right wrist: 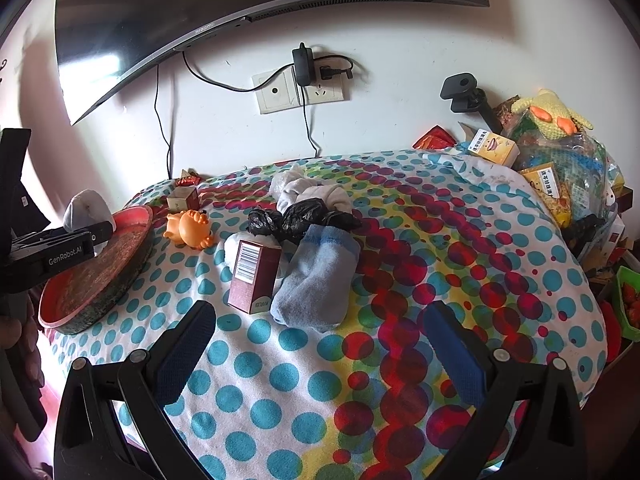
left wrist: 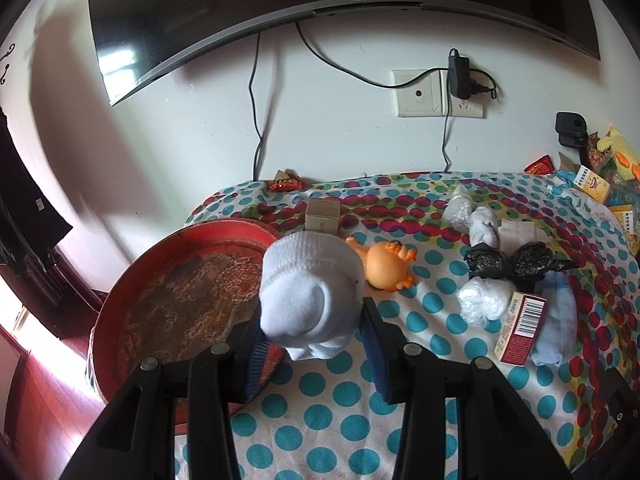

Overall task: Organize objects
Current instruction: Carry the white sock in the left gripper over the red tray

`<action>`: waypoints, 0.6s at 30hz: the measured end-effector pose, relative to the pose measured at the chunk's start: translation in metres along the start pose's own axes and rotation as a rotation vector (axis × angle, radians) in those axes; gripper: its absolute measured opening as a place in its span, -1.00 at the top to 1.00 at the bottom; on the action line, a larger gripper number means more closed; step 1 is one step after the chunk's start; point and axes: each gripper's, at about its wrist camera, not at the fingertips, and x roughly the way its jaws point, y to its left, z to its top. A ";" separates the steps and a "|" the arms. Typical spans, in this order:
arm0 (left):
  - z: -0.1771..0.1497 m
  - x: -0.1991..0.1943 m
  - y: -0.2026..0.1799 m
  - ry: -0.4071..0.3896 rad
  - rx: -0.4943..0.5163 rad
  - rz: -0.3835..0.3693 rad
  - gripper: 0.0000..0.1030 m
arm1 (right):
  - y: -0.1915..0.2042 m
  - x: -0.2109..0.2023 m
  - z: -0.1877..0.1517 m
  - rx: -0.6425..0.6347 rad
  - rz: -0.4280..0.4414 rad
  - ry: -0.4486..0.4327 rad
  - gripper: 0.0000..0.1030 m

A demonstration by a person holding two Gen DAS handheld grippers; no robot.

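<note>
My left gripper (left wrist: 312, 332) is shut on a white sock bundle (left wrist: 310, 284) and holds it over the right rim of a round red rusty tray (left wrist: 180, 288). The same sock (right wrist: 86, 206) and tray (right wrist: 100, 276) show at the left of the right wrist view. My right gripper (right wrist: 320, 332) is open and empty above the dotted cloth, just short of a light blue sock (right wrist: 316, 280) and a maroon box (right wrist: 254, 278). An orange toy (right wrist: 190, 228) lies beside the tray.
Black bags (right wrist: 292, 216), white socks (right wrist: 312, 192) and a clear plastic wad (left wrist: 484, 304) lie mid-table. A small box (left wrist: 323, 216) stands at the back. Boxes, a knitted duck (right wrist: 552, 114) and a camera (right wrist: 464, 90) crowd the right edge. A TV (right wrist: 200, 12) hangs above.
</note>
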 end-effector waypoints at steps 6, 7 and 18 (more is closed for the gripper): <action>-0.002 0.004 0.012 0.014 -0.009 0.026 0.16 | 0.002 0.001 -0.001 -0.002 0.003 0.006 -1.00; -0.003 0.005 0.014 0.017 -0.012 0.030 0.16 | 0.002 0.002 -0.001 -0.003 0.005 0.008 -1.00; -0.011 0.019 0.053 0.051 -0.066 0.080 0.16 | 0.001 0.002 -0.002 -0.003 0.014 0.016 -1.00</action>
